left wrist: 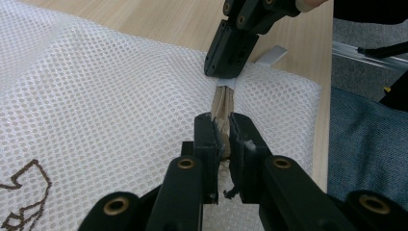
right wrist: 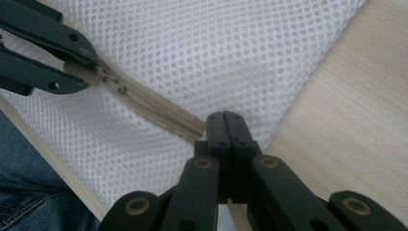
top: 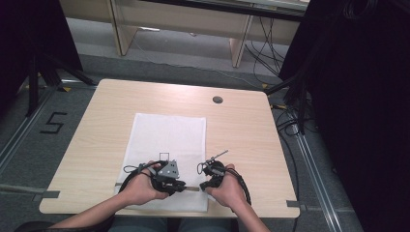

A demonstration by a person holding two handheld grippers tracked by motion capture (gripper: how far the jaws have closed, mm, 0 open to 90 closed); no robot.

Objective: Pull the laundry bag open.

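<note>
At the near edge of the tabletop (top: 96, 125), the left tongs (left wrist: 221, 132) are clenched on the beige zipper (right wrist: 154, 108) of a white mesh bag (top: 167, 140). The right tongs (right wrist: 224, 120) are pressed closed at the zipper's other end, probably pinching its tape. The bag lies flat, stretching away toward a small round grommet (top: 217, 100).

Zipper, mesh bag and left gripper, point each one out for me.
zipper (right wrist: 159, 109): right gripper view, beige tape mid-length.
mesh bag (top: 167, 133): high view, bare white mesh.
left gripper (left wrist: 222, 131): left gripper view, between its fingertips, shut on the zipper.
</note>
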